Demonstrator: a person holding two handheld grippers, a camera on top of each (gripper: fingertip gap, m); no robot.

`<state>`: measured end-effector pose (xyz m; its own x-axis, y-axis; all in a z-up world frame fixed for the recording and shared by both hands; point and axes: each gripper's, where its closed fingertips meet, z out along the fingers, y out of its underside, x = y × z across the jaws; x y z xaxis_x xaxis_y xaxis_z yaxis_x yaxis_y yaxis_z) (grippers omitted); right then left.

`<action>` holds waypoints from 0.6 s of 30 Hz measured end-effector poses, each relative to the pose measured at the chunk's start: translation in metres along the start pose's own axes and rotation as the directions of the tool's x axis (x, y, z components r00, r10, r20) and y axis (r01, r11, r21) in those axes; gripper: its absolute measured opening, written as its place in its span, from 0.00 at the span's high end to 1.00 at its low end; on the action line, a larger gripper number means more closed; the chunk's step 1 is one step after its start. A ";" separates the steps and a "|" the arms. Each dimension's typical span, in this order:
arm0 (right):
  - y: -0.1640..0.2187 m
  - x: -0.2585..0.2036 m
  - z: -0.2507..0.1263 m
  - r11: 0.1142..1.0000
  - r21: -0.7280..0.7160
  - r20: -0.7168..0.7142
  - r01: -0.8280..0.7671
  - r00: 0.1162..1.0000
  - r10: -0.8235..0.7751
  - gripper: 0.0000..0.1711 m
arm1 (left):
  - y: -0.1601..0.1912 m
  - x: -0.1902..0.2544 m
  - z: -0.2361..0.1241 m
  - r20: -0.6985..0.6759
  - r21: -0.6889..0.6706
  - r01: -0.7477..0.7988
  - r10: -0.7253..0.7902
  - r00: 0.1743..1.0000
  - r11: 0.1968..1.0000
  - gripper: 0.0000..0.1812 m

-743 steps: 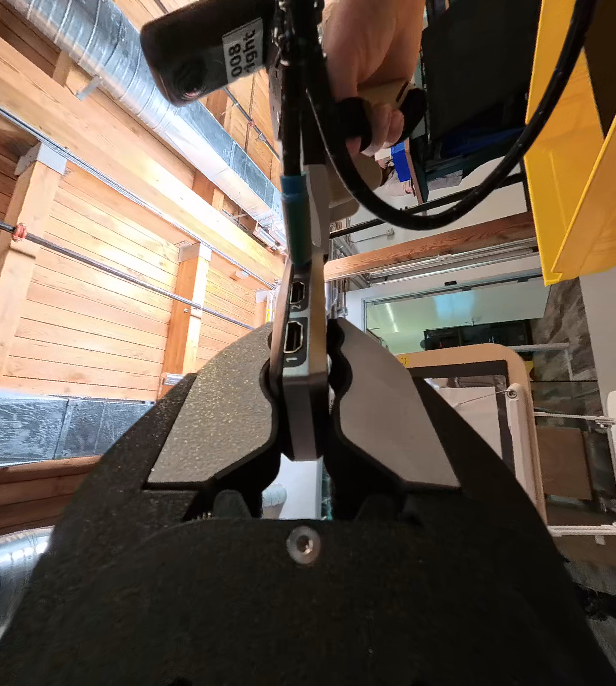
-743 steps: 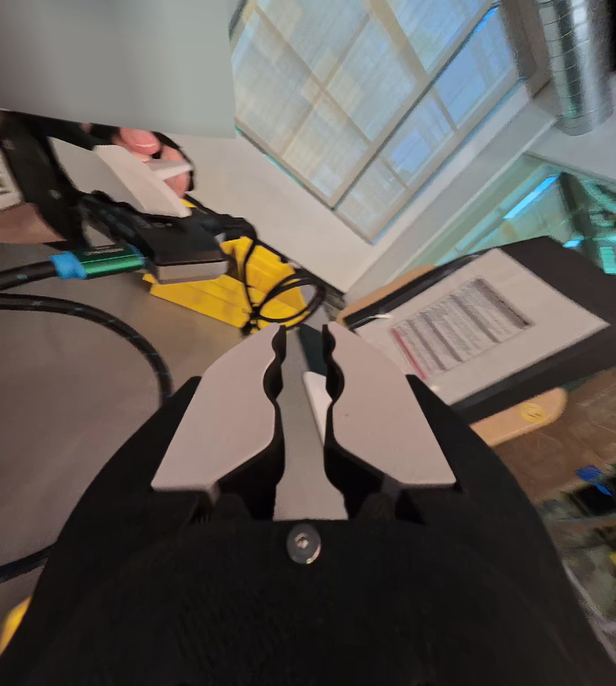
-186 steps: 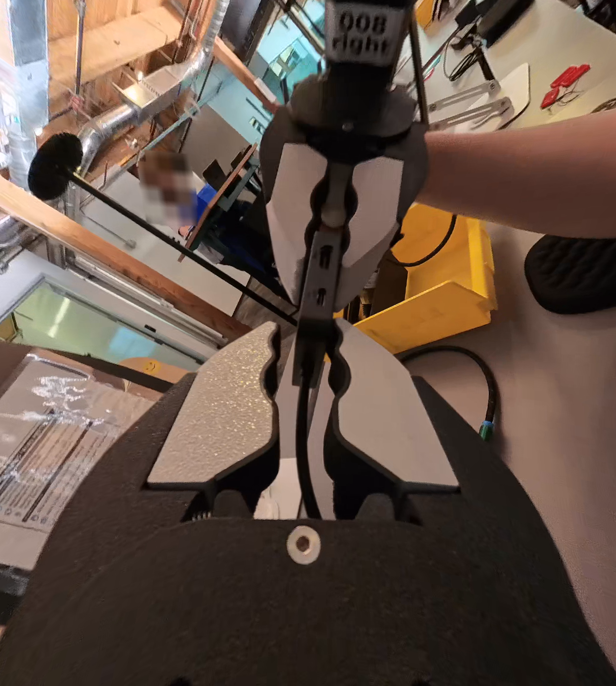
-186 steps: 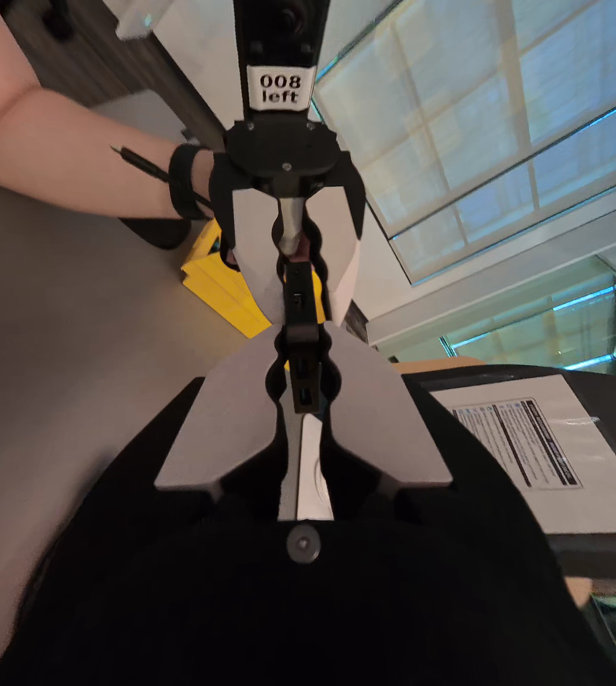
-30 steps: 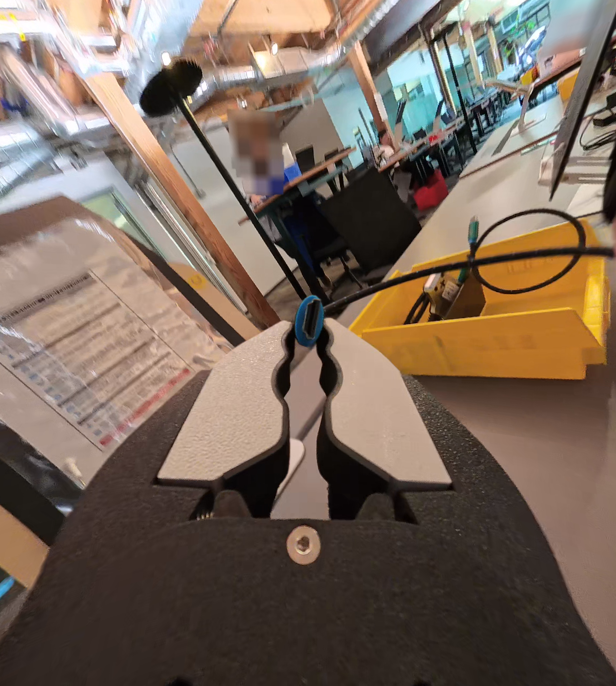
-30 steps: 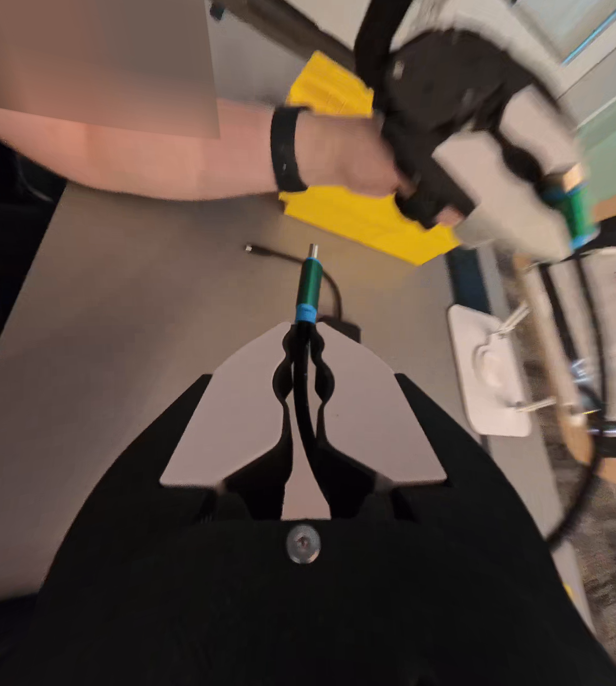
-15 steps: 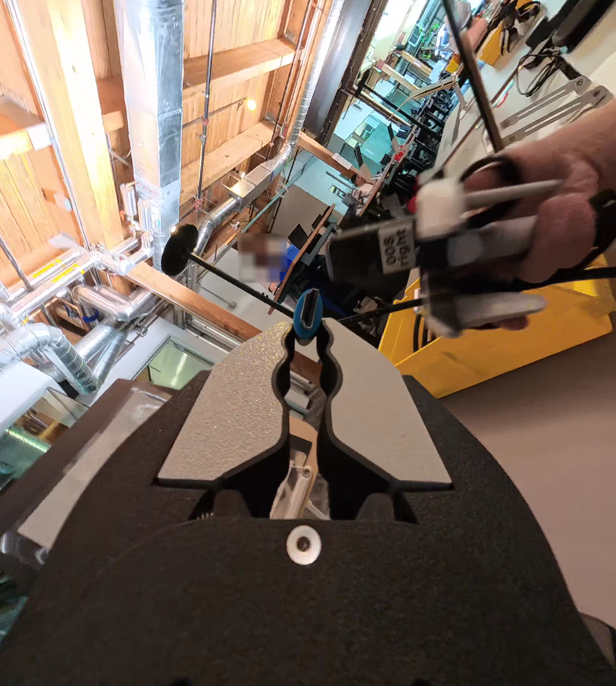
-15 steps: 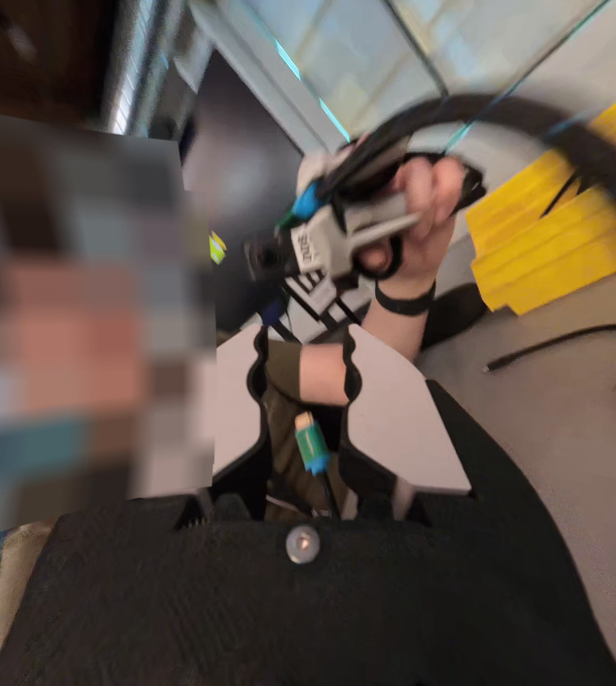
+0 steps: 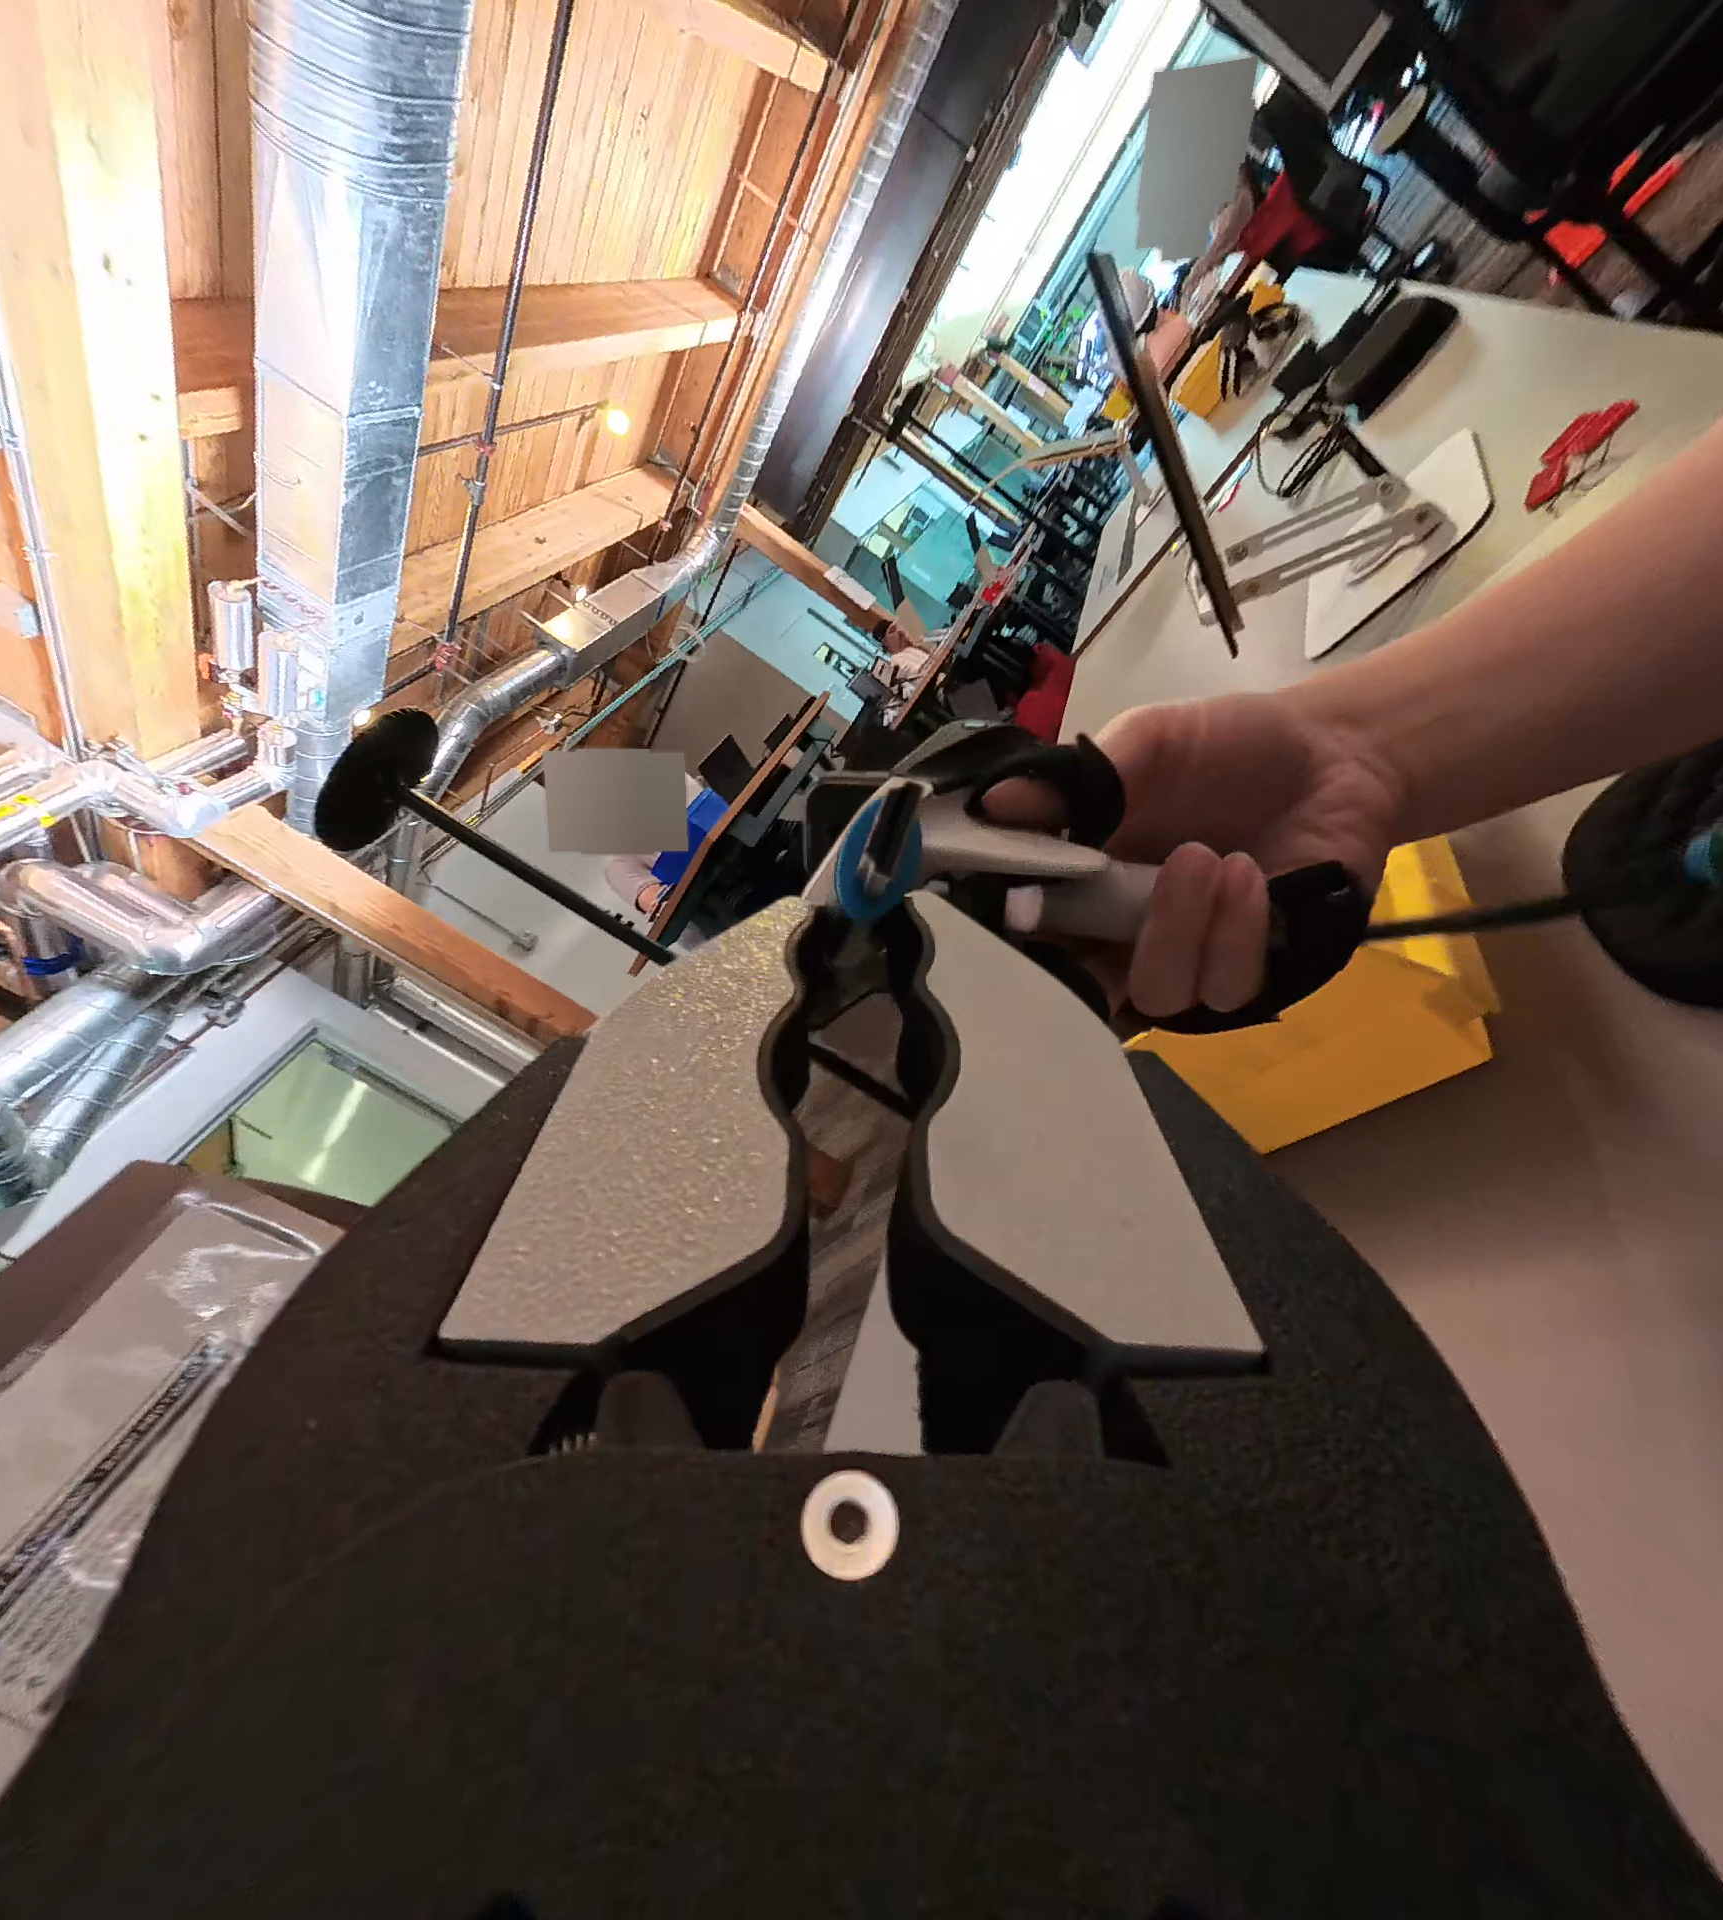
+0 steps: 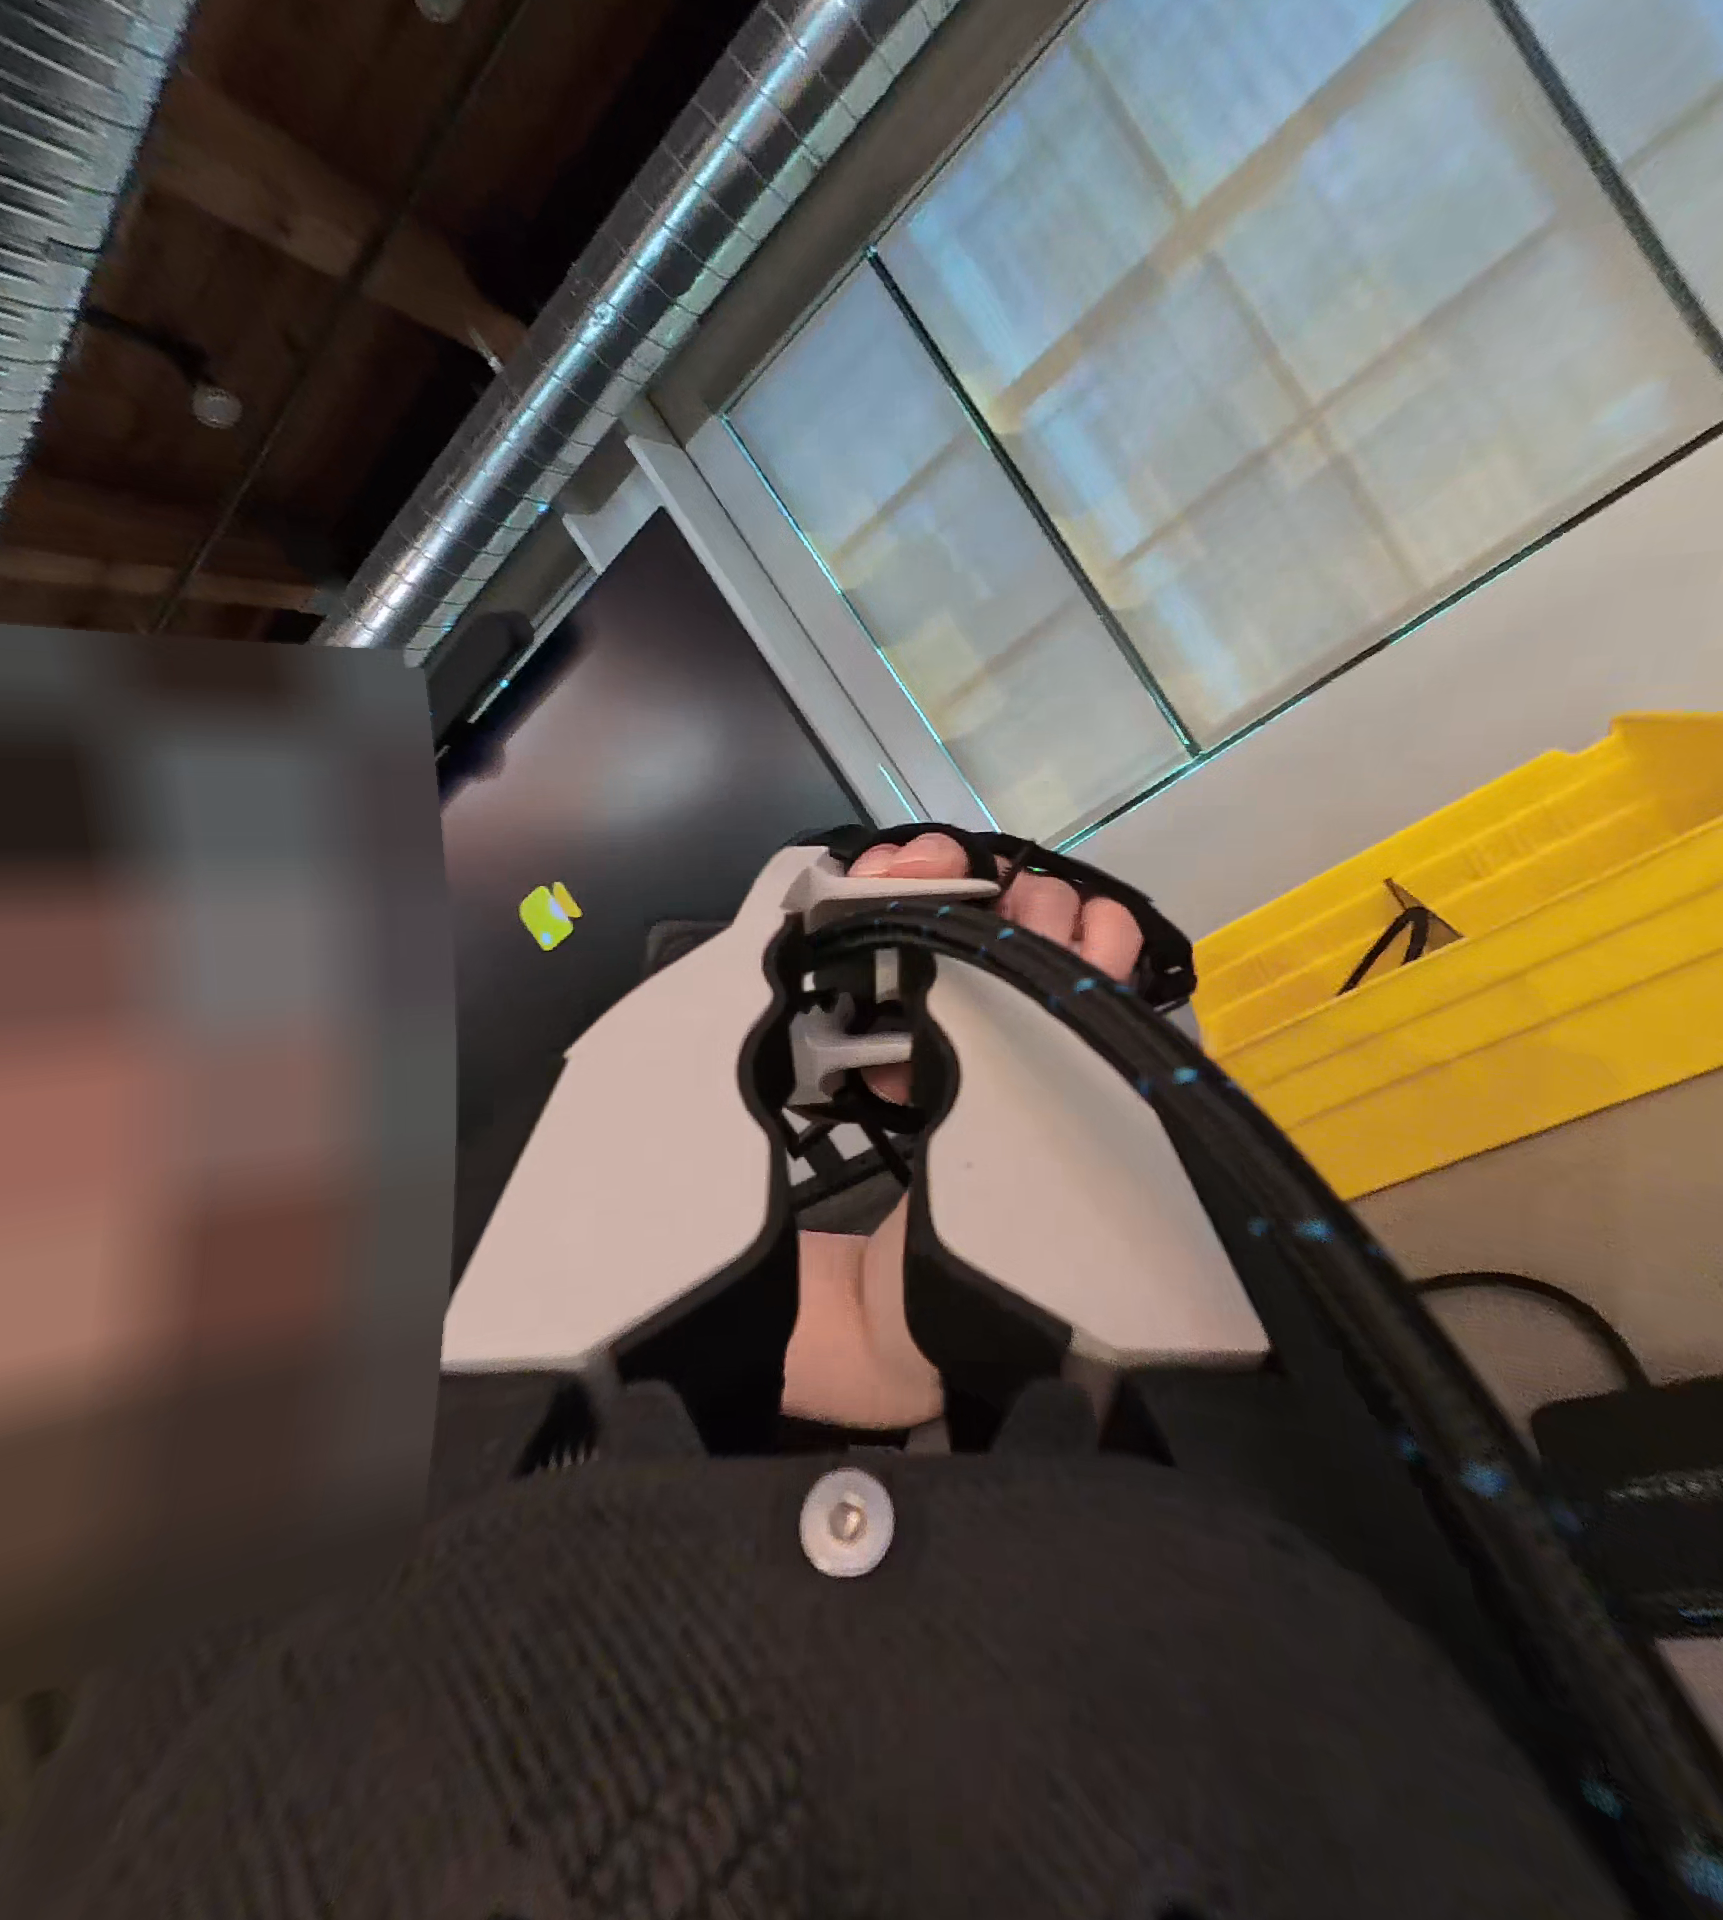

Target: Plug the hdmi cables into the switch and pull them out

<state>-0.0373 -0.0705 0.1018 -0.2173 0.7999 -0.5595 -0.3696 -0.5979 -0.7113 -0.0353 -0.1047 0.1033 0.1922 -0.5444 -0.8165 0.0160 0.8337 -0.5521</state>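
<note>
The left gripper (image 9: pixel 862 914) is squeezed almost closed on the blue plug (image 9: pixel 878 857) of an hdmi cable, held up in the air above the bench (image 9: pixel 1563 1299); the right gripper (image 10: pixel 852 971) has its fingers a little apart with nothing between them; a black cable (image 10: pixel 1252 1143) runs across its right finger; the black switch (image 10: pixel 1688 1496) lies on the bench, near the yellow bin (image 10: pixel 1522 935).
</note>
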 end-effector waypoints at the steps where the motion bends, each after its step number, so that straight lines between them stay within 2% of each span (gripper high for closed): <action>1: -0.003 0.000 0.000 1.000 0.011 0.005 0.002 1.000 -0.002 0.91 | 0.003 -0.001 0.000 -0.003 -0.014 0.033 -0.033 0.999 0.999 0.94; 4: -0.031 -0.012 -0.005 0.980 0.141 -0.022 0.142 0.990 -0.140 0.96 | 0.022 -0.019 -0.007 0.062 -0.071 0.180 -0.176 0.982 0.981 0.93; 5: -0.041 -0.011 -0.008 0.960 0.157 -0.099 0.232 0.971 -0.219 0.97 | 0.024 -0.026 -0.012 0.063 -0.051 0.280 -0.276 0.959 0.959 0.90; 6: -0.048 -0.013 -0.010 0.929 0.148 -0.162 0.340 0.935 -0.316 0.96 | 0.024 -0.032 -0.016 0.041 -0.027 0.411 -0.410 0.911 0.911 0.91; 8: -0.060 -0.020 -0.012 0.818 0.108 -0.268 0.564 0.809 -0.523 0.96 | 0.021 -0.045 -0.025 -0.049 0.038 0.678 -0.676 0.735 0.734 0.88; 10: -0.065 -0.031 -0.009 0.689 0.068 -0.304 0.722 0.673 -0.675 0.96 | 0.023 -0.060 -0.030 -0.116 0.095 0.841 -0.833 0.541 0.533 0.86; 12: -0.066 -0.042 -0.003 0.631 0.073 -0.284 0.772 0.623 -0.729 0.96 | 0.028 -0.068 -0.033 -0.143 0.133 0.890 -0.881 0.452 0.435 0.85; 13: -0.065 -0.045 0.000 0.617 0.076 -0.273 0.783 0.611 -0.743 0.94 | 0.031 -0.069 -0.033 -0.134 0.144 0.895 -0.888 0.441 0.423 0.84; 15: -0.061 -0.045 0.007 0.621 0.056 -0.246 0.782 0.613 -0.751 0.96 | 0.031 -0.068 -0.031 -0.151 0.141 0.908 -0.898 0.414 0.395 0.81; 16: -0.058 -0.043 0.011 0.625 0.047 -0.234 0.779 0.617 -0.752 0.96 | 0.027 -0.066 -0.029 -0.179 0.133 0.920 -0.904 0.389 0.370 0.77; 18: -0.054 -0.041 0.016 0.623 0.047 -0.222 0.781 0.616 -0.756 0.98 | 0.021 -0.061 -0.025 -0.242 0.112 0.942 -0.911 0.334 0.316 0.76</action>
<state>-0.0233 -0.0702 0.1700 0.3463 0.9329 0.0983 -0.4421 0.2548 -0.8600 -0.0714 -0.0564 0.1377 -0.1879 -0.9638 0.1893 0.2959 -0.2394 -0.9247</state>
